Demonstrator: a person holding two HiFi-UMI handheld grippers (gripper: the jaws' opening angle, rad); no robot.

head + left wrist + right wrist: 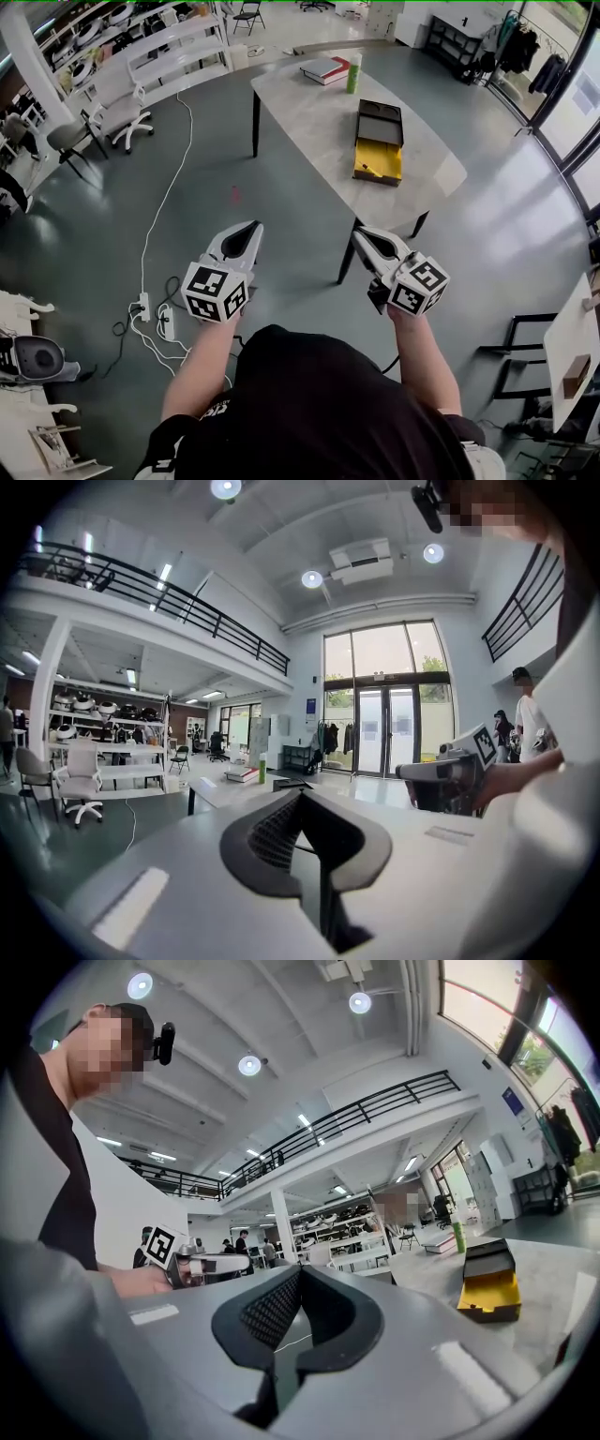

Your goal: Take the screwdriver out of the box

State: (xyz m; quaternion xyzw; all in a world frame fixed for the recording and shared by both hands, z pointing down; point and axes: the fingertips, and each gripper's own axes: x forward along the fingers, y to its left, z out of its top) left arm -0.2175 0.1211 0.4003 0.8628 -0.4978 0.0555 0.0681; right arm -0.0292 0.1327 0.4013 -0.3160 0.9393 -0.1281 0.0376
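Yellow lining marks the open box [379,150] on the pale counter [300,112]: black lid folded back, yellow tray toward the person, close to the counter's near corner. The screwdriver is presumed to lie in that tray, untouched.

Left tongs [255,226] and right tongs [360,233]: tips together on both, nothing between them. They are held out in front of the person, well apart from the counter. Each gripper view agrees, with the pads meeting at the tip and only the room beyond.

Risks, as judged:
- If the tongs reach the tray without being opened first, the tips would shove the tool or the box instead of gripping.
- The box looks light and lies near the edge, so a one-sided pull could drag it, lift it with the tool, or tip it off. Bracing the tray with the second tongs would likely prevent this.
- Green bottle [353,73] and red-and-white book [325,69] stand beyond the box; overreaching could knock the bottle.
- Cables and power strips [155,323] on the floor to the person's left are a trip hazard.

Not resolved: the screwdriver itself shows only as a small dark streak [372,171] on the yellow, too small to identify. Whether it lies loose or clipped cannot be told. The right gripper view shows the box side-on, its contents behind the tray wall.
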